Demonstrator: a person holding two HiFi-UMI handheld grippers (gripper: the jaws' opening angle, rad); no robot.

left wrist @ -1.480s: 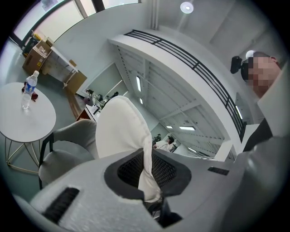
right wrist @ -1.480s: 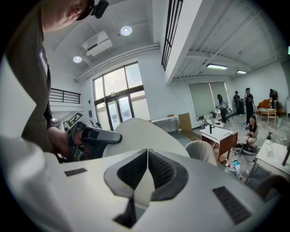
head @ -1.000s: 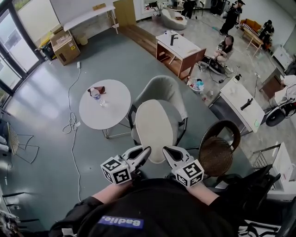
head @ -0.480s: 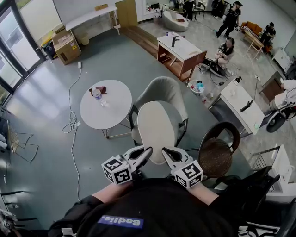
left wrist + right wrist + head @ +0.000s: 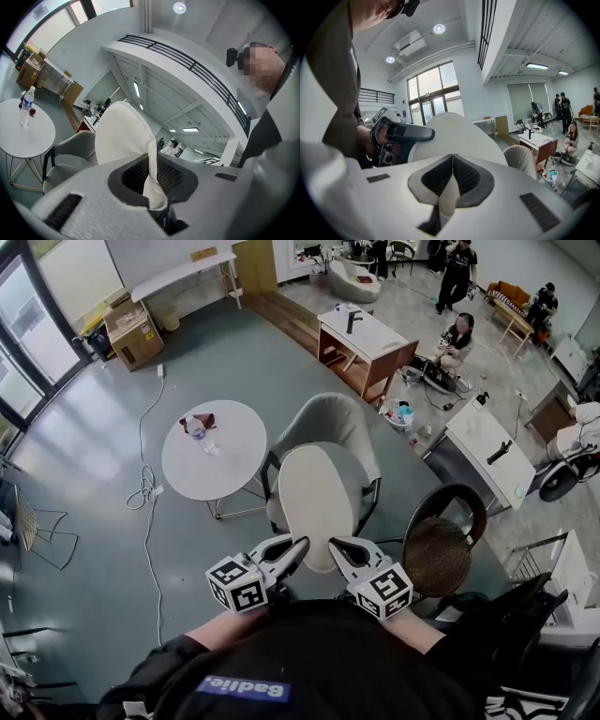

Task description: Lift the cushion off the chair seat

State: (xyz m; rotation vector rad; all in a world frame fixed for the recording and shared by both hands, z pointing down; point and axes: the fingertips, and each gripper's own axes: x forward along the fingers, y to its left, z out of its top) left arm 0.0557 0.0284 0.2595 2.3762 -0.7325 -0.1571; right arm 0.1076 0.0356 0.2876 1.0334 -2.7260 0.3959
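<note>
Head view: cushion [image 5: 317,502] hangs clear above the front edge of the chair [image 5: 330,420], its near rim pinched by left gripper [image 5: 300,544] and right gripper [image 5: 334,544], both clamped narrow on fabric. Nothing has shifted in the last second, so the lift appears complete.

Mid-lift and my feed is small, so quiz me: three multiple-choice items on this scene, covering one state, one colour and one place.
1. The left gripper and right gripper are:
A both open
B both shut on the cushion
C only the left shut on it

2. The cushion is:
A red
B black
C cream

3. The bottle stands:
A on the table
B on the cushion
C in the right gripper

Answers:
1 B, since each gripper view shows the cushion's edge pinched between the jaws.
2 C, since its cover looks cream in all three views.
3 A, since it stands upright on the white tabletop, left of the cushion in the head view.
</note>
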